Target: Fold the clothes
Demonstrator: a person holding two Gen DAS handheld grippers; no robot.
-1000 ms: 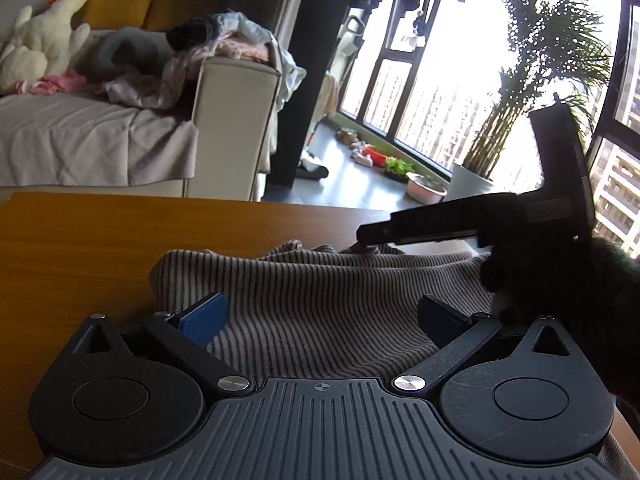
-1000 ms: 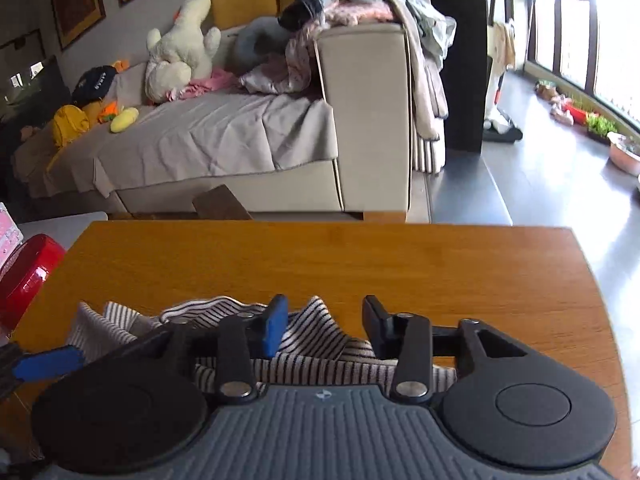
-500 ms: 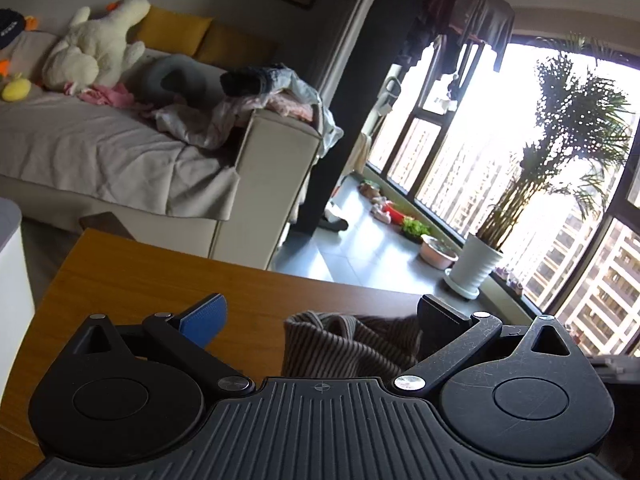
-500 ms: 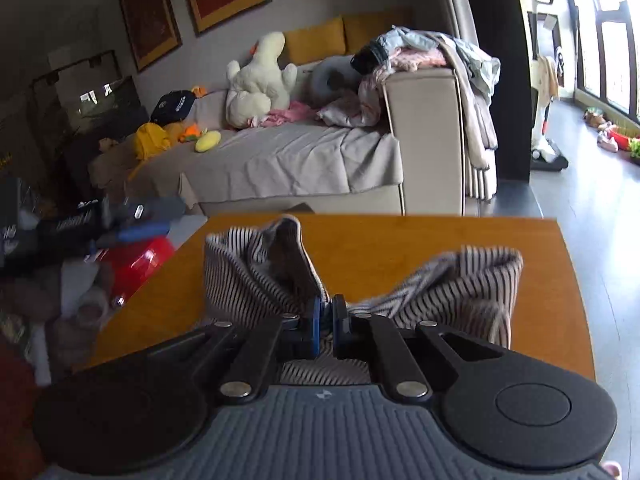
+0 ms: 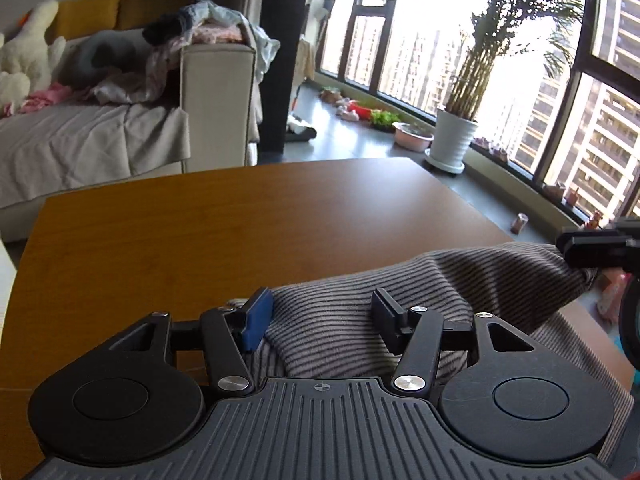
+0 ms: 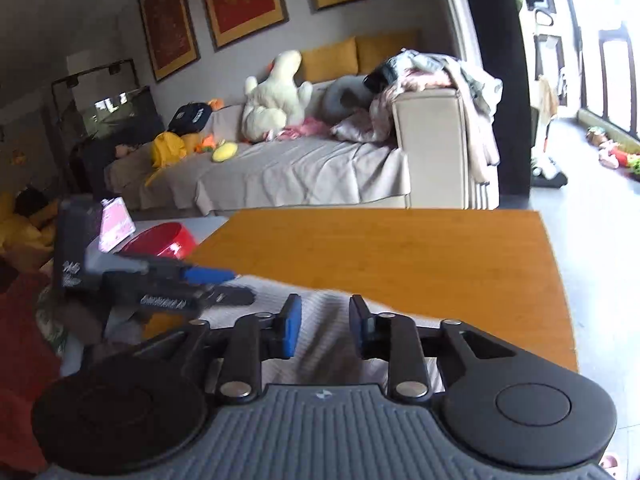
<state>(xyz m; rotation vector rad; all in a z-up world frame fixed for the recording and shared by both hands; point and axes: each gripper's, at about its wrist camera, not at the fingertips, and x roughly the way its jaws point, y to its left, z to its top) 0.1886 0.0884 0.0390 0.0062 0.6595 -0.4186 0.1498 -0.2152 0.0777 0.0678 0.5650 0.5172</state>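
A grey-and-dark striped garment lies bunched on the near part of the wooden table. My left gripper is open, its fingers standing on either side of a fold of the cloth. At the right edge of the left wrist view, the right gripper touches a raised corner of the garment. In the right wrist view my right gripper is open just above the blurred garment, jaws a short way apart. The left gripper is beside it on the left.
Beyond the table stands a sofa with plush toys and piled clothes. A red container sits off the table's left side. A potted plant stands by the windows. The garment hangs near the table's right edge.
Half a second ago the right gripper was shut on the lifted garment; now its jaws are apart and the cloth lies low. The left gripper stayed open and dropped back over the cloth.
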